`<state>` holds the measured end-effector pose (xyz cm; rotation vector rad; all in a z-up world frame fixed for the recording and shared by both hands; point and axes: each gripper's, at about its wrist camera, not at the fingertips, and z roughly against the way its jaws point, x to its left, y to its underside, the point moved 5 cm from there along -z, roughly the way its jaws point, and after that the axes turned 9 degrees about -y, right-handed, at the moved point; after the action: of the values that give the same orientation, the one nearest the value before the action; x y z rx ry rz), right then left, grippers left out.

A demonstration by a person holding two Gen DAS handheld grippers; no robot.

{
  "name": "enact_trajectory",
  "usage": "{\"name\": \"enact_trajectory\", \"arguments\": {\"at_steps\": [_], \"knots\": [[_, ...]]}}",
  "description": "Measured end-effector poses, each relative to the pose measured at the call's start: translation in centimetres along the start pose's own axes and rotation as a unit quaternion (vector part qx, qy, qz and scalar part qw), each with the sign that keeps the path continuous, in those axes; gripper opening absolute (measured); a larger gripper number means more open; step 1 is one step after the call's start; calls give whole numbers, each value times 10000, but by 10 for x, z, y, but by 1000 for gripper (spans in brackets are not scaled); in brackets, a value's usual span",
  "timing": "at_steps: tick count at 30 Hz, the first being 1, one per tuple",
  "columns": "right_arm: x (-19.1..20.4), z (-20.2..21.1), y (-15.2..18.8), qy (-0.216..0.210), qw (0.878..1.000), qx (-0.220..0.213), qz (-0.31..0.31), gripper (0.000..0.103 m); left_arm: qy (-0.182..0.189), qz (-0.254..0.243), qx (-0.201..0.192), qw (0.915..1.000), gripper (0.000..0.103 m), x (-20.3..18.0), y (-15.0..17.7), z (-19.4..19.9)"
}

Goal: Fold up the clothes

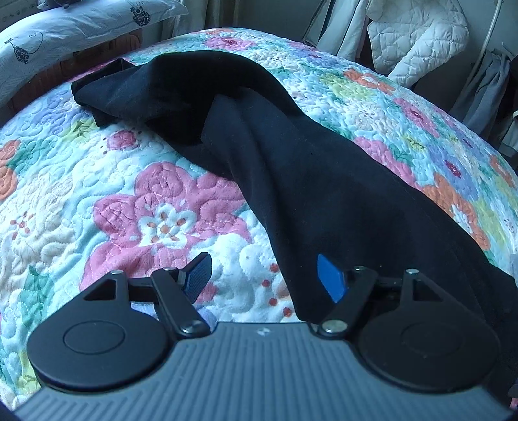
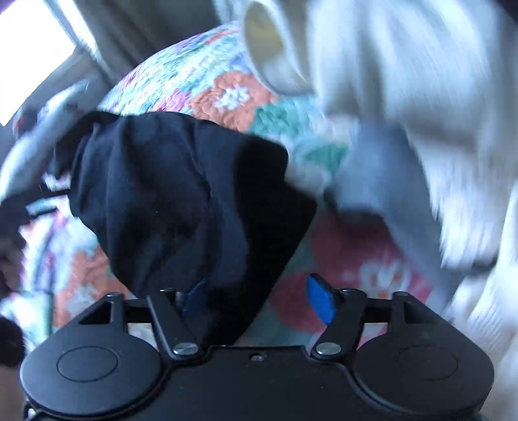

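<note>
The black garment [image 1: 291, 162] was lying bunched up across the floral quilt [image 1: 106, 194] in the left wrist view, running from the far left corner down toward the near right, where it ran out of frame behind the gripper body. The left gripper [image 1: 264, 278] had its blue pads spread wide apart with nothing pinched between them; the right-hand pad sat in front of the cloth's edge, but I couldn't say if it actually touched. A white pillow with dark prints [image 1: 64, 29] was cut off at the top left, and a quilted white jacket [image 1: 417, 35] hung at the top right, only partly in shot.

Right wrist view was super blurry. The black garment [image 2: 181, 200] draped in a lump over the left side of the right gripper [image 2: 255, 299], covering most of the left pad [image 2: 194, 296], so only a sliver of blue showed. The other pad stood clear and well apart, so the jaws looked open, no real clamp on the cloth. Some white fabric [image 2: 421, 113] smeared across the right side, too blurred to identify, with the quilt [image 2: 226, 94] showing behind
</note>
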<state>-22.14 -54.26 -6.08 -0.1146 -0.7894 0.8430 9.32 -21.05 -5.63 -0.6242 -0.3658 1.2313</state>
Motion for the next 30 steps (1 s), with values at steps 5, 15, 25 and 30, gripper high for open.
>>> {"name": "enact_trajectory", "arguments": {"at_steps": [5, 15, 25, 30], "knots": [[-5, -22, 1, -462, 9951, -218, -852, 79, 116, 37, 77, 9999, 72, -1, 3, -3], [36, -60, -8, -593, 9977, -219, 225, 42, 1325, 855, 585, 9858, 72, -1, 16, -26], [212, 34, -47, -211, 9319, -1065, 3462, 22, 1484, 1395, 476, 9779, 72, 24, 7, -25], [224, 134, -91, 501, 9173, -1691, 3570, 15, 879, 805, 54, 9929, 79, 24, -6, 1]]}}
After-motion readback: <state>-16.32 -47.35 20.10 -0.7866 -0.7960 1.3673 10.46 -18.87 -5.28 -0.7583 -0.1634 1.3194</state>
